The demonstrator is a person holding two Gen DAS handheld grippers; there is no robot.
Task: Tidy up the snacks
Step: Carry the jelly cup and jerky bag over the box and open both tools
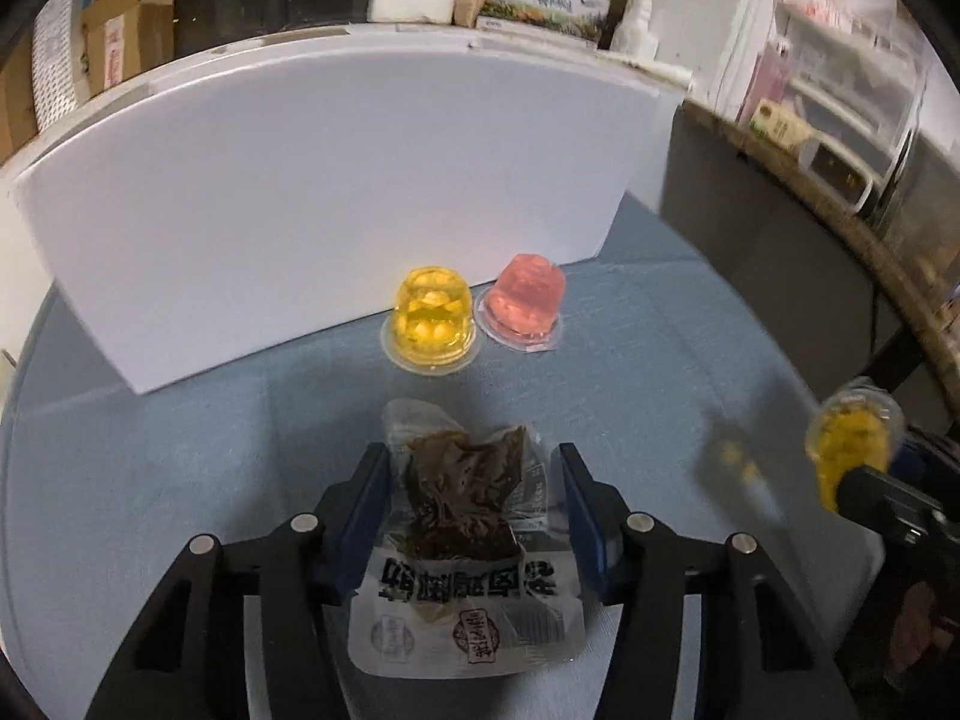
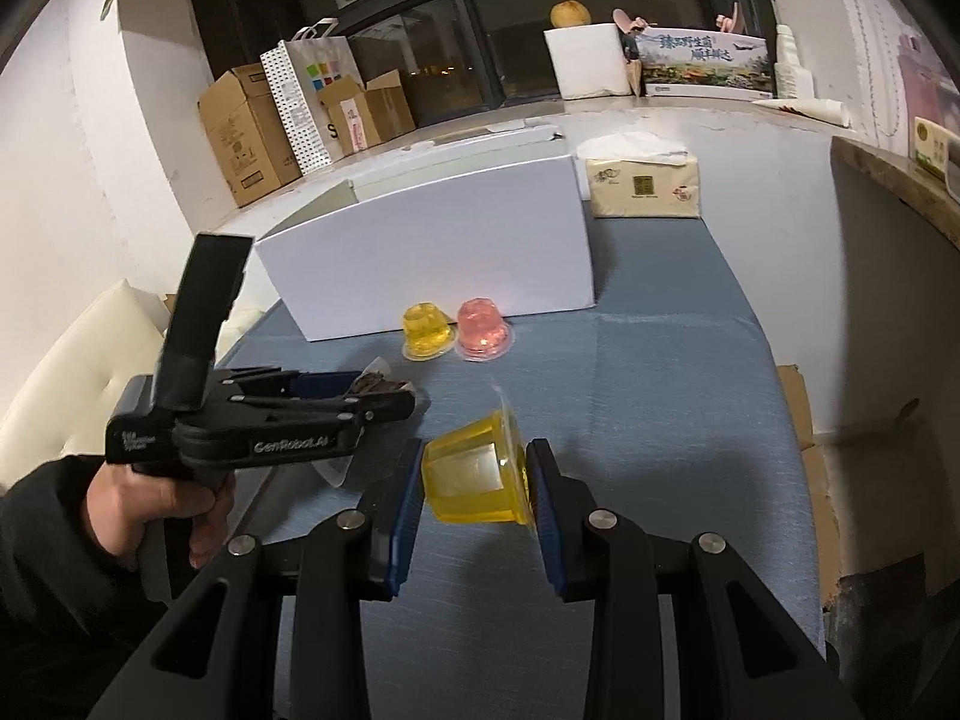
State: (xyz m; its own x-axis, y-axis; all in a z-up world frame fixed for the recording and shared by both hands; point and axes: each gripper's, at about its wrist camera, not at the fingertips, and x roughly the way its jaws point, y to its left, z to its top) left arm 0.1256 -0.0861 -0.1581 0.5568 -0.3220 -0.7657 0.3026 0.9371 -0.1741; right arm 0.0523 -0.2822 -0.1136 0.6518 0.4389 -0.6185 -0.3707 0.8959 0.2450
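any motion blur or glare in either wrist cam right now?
Left wrist view: sharp on the snack packet in the left gripper, but the right edge is smeared, with the orange jelly cup blurred. Right wrist view: mostly crisp; that orange jelly cup shows a bright reflection on its side; the room is dim with dark windows.

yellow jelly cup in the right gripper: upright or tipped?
Tipped. The held jelly cup lies sideways between the right gripper fingers, its foil lid facing away.
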